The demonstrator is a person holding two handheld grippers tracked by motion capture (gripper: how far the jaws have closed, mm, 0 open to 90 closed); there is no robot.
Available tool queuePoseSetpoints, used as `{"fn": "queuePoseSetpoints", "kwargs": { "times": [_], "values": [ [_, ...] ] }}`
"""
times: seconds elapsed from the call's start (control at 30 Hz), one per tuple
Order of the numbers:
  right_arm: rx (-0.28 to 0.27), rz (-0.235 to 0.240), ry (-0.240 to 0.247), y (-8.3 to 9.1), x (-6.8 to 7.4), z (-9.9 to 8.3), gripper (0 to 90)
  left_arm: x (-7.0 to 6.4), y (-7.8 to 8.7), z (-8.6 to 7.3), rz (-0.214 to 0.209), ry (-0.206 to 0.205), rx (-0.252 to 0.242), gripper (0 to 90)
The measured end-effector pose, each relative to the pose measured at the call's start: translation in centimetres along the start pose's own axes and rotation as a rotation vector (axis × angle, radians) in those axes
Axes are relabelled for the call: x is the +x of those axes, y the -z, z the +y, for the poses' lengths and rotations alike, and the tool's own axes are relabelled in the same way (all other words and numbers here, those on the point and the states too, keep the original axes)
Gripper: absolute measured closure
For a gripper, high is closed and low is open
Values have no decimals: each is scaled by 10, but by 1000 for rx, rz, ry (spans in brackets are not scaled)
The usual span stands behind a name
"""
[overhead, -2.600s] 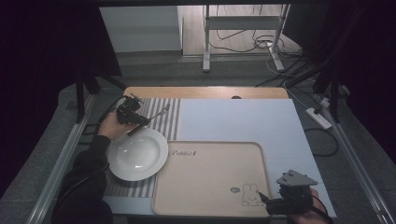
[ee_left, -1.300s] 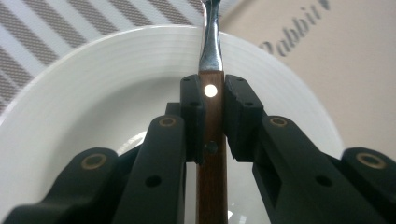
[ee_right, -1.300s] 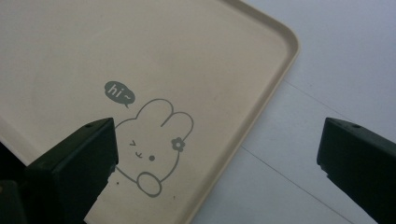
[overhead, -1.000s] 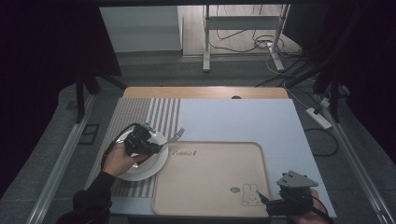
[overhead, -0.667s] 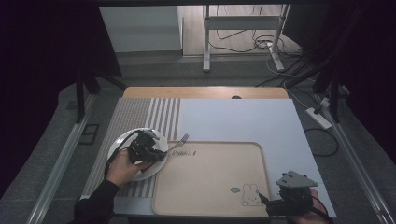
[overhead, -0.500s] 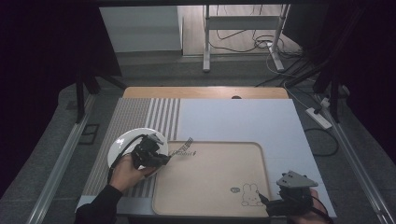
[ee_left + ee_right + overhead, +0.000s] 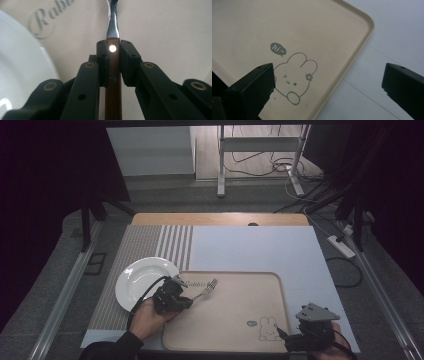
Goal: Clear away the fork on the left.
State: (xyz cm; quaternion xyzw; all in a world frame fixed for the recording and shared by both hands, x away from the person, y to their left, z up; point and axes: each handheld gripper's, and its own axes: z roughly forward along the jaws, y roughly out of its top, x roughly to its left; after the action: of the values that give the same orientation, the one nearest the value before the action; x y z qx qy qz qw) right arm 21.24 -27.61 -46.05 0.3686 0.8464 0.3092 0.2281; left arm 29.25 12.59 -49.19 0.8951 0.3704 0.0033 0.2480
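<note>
A pale blue worktop (image 7: 260,245) carried a grey striped placemat (image 7: 145,250) at its left and a beige tray (image 7: 235,320) printed with a rabbit (image 7: 268,329) near its front edge. A white plate (image 7: 140,282) sat on the placemat, just beside the tray's left rim.

The left tool (image 7: 172,296) hung over the tray's near-left corner, beside the plate, its jaws clamped on the wooden handle of a fork (image 7: 205,289). The fork's long axis ran from the tool up and to the right across the tray, tines leading, pointing away from the plate. In the left gripper view the handle (image 7: 113,82) stood pinched between the two pads, the steel neck rising out of the top of the frame, so the tines were cut off there. Whether the tines touched the tray could not be told.

The right tool (image 7: 312,330) rested at the tray's near-right corner, its jaws spread wide apart and holding nothing, with the rabbit print (image 7: 293,78) between them in the right gripper view. The left hand (image 7: 147,317) was plainly the nearer to the fork. The person's forearms were cut off at the lower edge of the high view.
</note>
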Motion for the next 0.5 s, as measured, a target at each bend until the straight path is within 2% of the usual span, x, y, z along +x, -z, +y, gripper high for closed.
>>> {"fn": "queuePoseSetpoints", "kwargs": {
  "times": [0.2, 0.3, 0.4, 0.43, 0.5],
  "values": [
    [0, 3, 1, 0, 0, 0, 0, -14, -13, -2, -5, 9, 21, 777],
    [-1, 5, 1, 0, 0, 0, 0, -21, -21, -5, -22, -3, 26, 774],
    [-1, 6, 2, 0, 0, 0, 0, -27, -24, -4, -28, -38, 18, 748],
    [-1, 7, 2, 0, 0, 0, 0, -29, -24, -3, -29, -46, 8, 708],
    [1, 7, 1, 0, 0, 0, 0, -31, -22, 1, -17, -73, -14, 689]
  ]
}}
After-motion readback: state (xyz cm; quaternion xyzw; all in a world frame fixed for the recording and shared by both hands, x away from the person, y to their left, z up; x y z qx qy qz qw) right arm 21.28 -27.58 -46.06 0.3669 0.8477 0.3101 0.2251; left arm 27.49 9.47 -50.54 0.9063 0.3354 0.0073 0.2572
